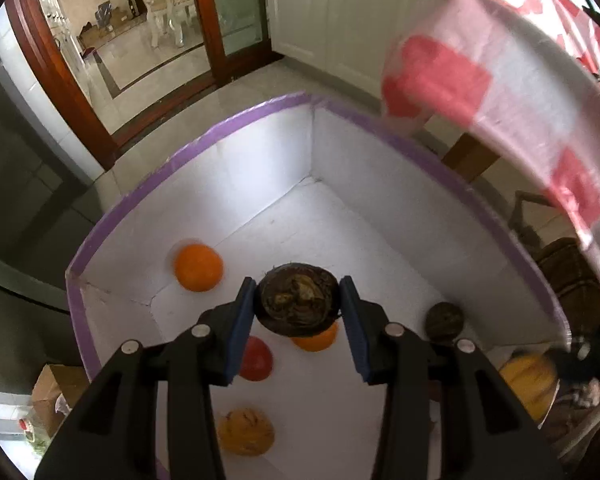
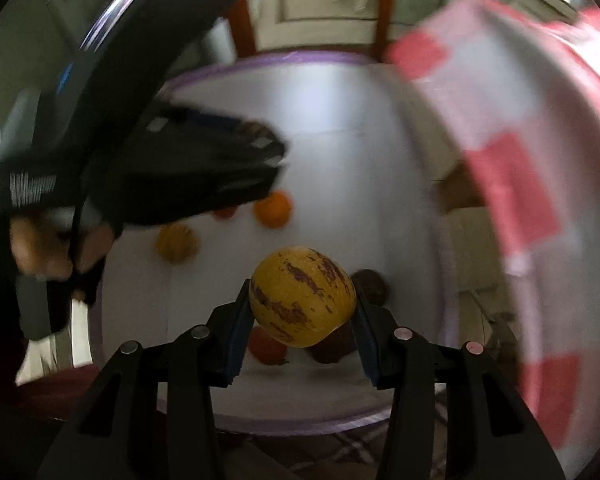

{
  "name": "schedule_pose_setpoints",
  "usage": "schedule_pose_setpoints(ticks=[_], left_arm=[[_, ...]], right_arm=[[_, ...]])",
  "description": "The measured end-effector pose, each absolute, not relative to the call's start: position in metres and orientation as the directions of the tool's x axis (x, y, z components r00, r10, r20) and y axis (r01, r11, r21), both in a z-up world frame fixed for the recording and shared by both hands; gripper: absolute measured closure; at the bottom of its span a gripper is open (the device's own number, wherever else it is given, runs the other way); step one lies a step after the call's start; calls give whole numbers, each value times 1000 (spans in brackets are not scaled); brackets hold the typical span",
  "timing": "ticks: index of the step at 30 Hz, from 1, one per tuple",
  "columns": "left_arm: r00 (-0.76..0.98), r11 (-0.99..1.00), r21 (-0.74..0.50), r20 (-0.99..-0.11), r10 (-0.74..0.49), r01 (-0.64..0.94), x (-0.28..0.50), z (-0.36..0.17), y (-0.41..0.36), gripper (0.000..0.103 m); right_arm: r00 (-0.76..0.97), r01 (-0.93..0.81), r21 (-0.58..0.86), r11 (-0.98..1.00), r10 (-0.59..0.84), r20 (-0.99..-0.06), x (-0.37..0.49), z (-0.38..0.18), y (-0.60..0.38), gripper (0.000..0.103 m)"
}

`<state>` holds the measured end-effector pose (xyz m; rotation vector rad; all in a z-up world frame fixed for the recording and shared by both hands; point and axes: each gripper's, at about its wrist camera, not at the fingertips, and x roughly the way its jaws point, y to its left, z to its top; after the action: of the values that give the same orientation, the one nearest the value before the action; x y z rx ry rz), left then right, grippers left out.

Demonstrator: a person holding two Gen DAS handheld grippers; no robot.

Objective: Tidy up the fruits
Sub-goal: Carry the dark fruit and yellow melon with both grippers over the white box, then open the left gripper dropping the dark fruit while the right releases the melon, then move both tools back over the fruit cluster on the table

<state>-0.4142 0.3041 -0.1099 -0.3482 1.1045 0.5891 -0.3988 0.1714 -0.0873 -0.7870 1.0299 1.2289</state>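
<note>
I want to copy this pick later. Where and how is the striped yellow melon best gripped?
Grip the striped yellow melon across its widest middle, coming from above, one finger on each rounded flank. The right tool already holds it that way; the smooth oval shape could slip if pinched nearer an end.

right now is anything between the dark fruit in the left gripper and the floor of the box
Partly. The left gripper holds the dark fruit above the white box, and an orange lies on the floor just under it. The floor beyond the gripper is bare, toward the far corner.
</note>
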Motion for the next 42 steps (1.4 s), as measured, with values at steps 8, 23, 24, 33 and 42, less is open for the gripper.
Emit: schedule_pose_setpoints(ticks=[8,23,24,33,42], left_arm=[[290,791,35,-920,265,-610,-410,-125,331,60],[295,783,72,-902,316,-618,-406,-113,322,21],[300,782,76,-897,324,-619,-406,-109,320,20],[377,805,146,-826,419,-575,-382,-55,291,16],[594,861,133,-673,442,-491,-323,32,228,2]], right_arm=[[-21,-999,29,25,299,-954,-434,-112,189,57],[-26,-996,59,66,421,-907,-428,-73,176,34],[-24,-994,67,81,441,-897,-424,-65,173,34],[111,-961,76,266,622,-775,-368,11,130,26],[405,-786,143,601,676,-615,-278,68,31,18]])
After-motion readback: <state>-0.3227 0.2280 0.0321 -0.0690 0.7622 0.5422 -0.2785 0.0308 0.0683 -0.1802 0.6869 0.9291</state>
